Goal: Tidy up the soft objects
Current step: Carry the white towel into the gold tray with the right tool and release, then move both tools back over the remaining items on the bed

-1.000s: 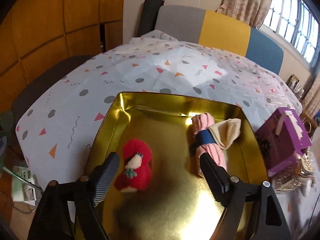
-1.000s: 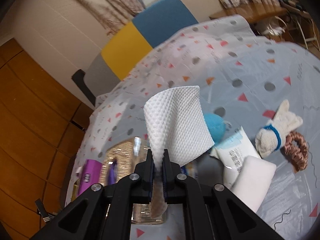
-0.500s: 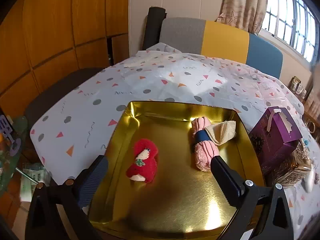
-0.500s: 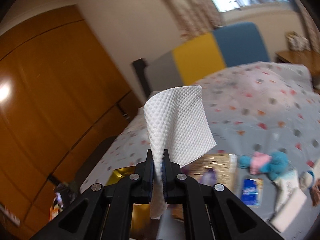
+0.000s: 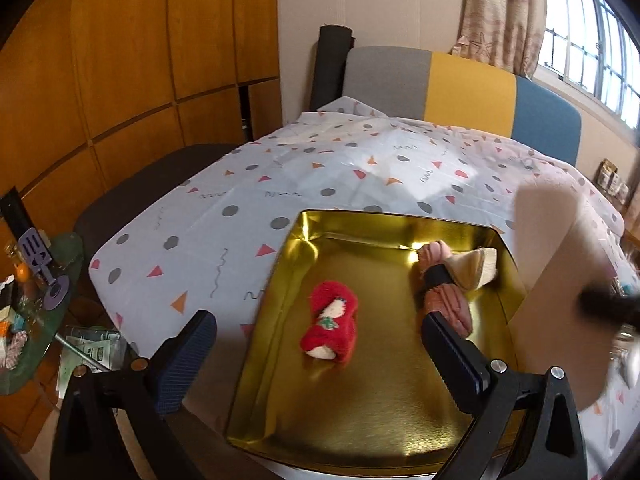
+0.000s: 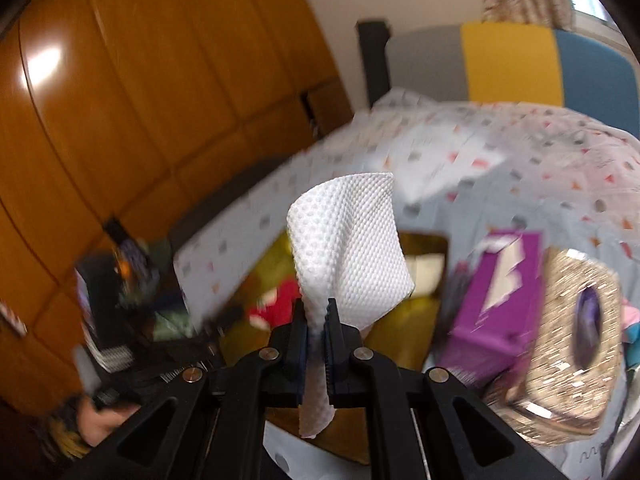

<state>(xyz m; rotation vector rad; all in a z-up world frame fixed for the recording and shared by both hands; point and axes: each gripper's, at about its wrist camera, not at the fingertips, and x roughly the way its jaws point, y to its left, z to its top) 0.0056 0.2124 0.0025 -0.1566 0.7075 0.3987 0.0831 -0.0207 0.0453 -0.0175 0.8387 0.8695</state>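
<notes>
Right wrist: right gripper [image 6: 316, 316] clamped on white cloth [image 6: 348, 248], above gold tray [image 5: 360, 412]. Left gripper [image 5: 320, 344] fully open, empty, over tray's red plush roll [image 5: 332, 332].

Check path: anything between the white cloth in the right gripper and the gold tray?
Nothing visible blocks it. The white cloth, pinched in the right gripper, faces the gold tray; the purple box stands off to the tray's right. Tray floor between the two rolls is bare.

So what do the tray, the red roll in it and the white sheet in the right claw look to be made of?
Tray: likely thin metal with a mirror-gold finish, given its glare and reflections. Red roll: fuzzy fleece-like fabric, probably a rolled sock. White sheet: dimpled, embossed cloth or paper towel; it bends softly.
</notes>
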